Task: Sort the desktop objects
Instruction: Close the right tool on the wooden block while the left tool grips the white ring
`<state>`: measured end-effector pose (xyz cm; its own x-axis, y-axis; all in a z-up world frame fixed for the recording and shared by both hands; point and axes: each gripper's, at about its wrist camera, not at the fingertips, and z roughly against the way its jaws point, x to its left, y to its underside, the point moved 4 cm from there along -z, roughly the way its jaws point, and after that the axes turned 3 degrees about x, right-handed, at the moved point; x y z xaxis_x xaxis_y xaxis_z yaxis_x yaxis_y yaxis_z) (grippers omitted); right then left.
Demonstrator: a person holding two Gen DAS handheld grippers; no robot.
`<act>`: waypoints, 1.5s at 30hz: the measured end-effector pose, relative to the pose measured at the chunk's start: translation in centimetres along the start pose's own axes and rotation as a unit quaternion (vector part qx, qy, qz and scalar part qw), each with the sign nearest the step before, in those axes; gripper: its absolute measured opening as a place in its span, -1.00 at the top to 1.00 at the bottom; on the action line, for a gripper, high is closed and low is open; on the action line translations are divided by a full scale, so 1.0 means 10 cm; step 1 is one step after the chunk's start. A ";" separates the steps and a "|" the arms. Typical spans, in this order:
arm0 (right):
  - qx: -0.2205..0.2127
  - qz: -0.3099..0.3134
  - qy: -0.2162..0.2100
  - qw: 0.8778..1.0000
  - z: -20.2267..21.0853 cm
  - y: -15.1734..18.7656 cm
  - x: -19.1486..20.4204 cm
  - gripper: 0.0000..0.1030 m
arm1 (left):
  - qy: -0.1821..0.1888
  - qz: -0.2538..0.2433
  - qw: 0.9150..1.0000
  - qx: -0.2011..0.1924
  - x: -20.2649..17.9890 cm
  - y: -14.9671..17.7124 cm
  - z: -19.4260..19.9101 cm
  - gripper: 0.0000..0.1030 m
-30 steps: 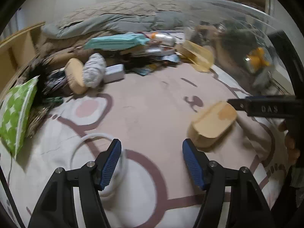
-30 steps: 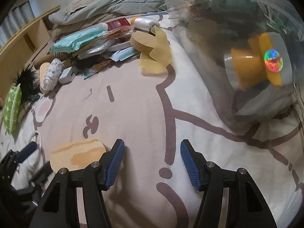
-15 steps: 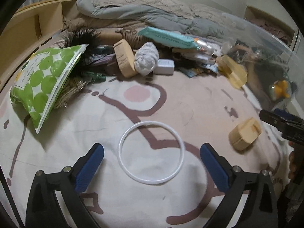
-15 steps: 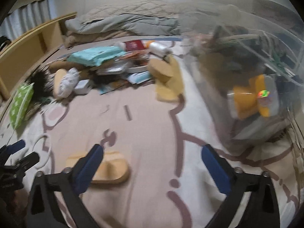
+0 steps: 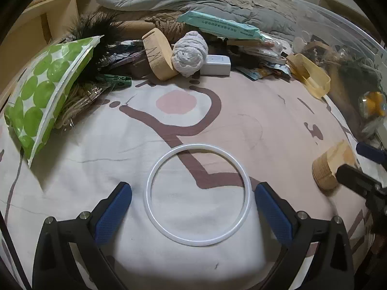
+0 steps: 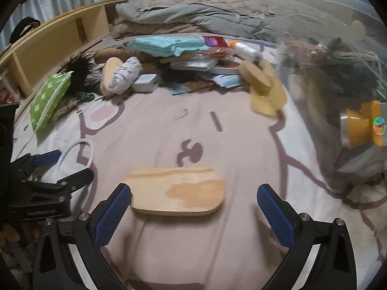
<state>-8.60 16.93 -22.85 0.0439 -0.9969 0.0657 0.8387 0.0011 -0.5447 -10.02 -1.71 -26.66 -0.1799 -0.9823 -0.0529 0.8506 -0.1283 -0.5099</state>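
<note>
A white plastic ring (image 5: 241,181) lies flat on the patterned bedsheet, between the tips of my left gripper (image 5: 193,205), which is wide open and empty. An oval wooden block (image 6: 179,193) lies flat between the tips of my right gripper (image 6: 194,205), also wide open and empty. The block also shows in the left wrist view (image 5: 331,166), with the right gripper's fingers (image 5: 358,176) beside it. The ring shows at the left of the right wrist view (image 6: 89,149), next to the left gripper (image 6: 48,169).
A clutter pile lies along the back: green dotted bag (image 5: 46,91), black feathers (image 5: 96,31), wooden disc (image 5: 159,53), rolled white cloth (image 5: 191,53), white charger (image 5: 216,65), teal packet (image 5: 217,26). A clear plastic bin (image 6: 338,72) holding items stands at the right.
Both grippers opened wide. The left one swung left and now has the white ring between its tips. The right one pulled back and now has the wooden block between its tips.
</note>
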 end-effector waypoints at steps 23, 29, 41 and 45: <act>0.012 0.009 0.032 0.999 -0.25 0.17 0.13 -1.00 | -0.015 -0.011 1.000 0.001 -0.02 0.01 -0.05 -1.00; 0.007 -0.001 0.025 1.000 -0.27 0.19 0.10 -1.00 | -0.021 -0.010 1.000 0.000 -0.02 0.01 -0.05 -1.00; -0.005 -0.006 0.034 0.999 -0.20 0.17 0.15 -1.00 | -0.035 -0.016 0.999 -0.009 -0.04 0.00 -0.06 -1.00; -0.008 0.001 0.035 0.999 -0.19 0.17 0.17 -1.00 | -0.036 -0.016 0.999 -0.009 -0.04 0.00 -0.06 -1.00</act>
<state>-8.18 15.07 -25.26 0.0071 -1.0000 0.0063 0.8303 0.0024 -0.5572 -10.21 -1.23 -27.12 -0.1712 -0.9849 0.0253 0.8356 -0.1588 -0.5258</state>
